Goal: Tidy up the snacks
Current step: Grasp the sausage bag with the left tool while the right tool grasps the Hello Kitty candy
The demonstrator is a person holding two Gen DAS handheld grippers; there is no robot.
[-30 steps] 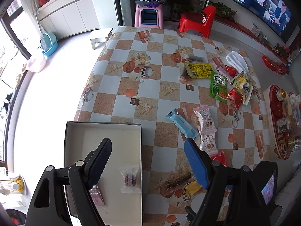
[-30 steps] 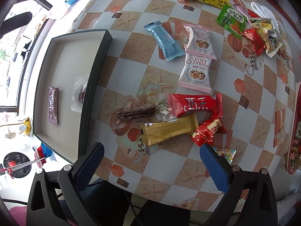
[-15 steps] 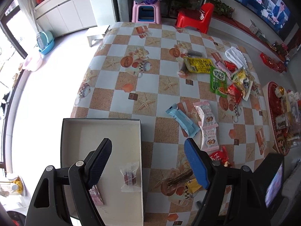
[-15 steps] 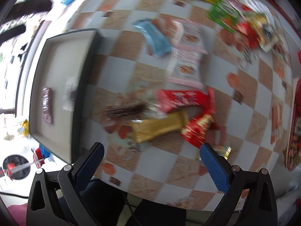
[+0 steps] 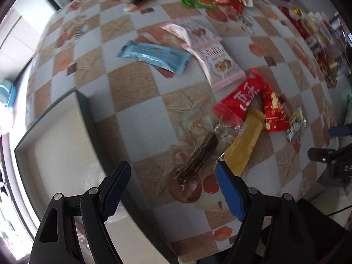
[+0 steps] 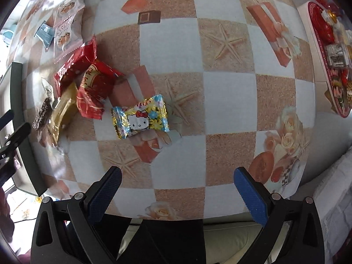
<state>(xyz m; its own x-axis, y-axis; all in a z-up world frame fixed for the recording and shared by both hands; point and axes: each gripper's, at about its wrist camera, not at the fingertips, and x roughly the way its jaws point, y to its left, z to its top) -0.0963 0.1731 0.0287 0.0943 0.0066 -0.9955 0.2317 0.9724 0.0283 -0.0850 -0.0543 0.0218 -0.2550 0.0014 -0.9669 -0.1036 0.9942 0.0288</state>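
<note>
At the far left of the left wrist view, the box (image 5: 55,154) is sitting on the checked table (image 5: 136,83), its pale floor showing blurred and mostly bare from here. The left gripper (image 5: 172,176) is hanging over the table just beside the box's dark wall, fingers spread wide and gripping nothing; the dark stick snack in clear wrap (image 5: 198,158) is lying between and just beyond them. Just right of it, the gold bar (image 5: 244,145) and two red packets (image 5: 246,94) are crowding together, with the blue bar (image 5: 154,55) and pink cranberry packets (image 5: 215,59) lying farther up the table.

In the right wrist view, the right gripper (image 6: 176,189) is hovering with jaws wide apart and empty, and the cartoon-cat candy (image 6: 140,116) is lying ahead of them, near the red packets.

Judging by this, most snacks are waiting outside the box, so the sorting looks barely begun.
</note>
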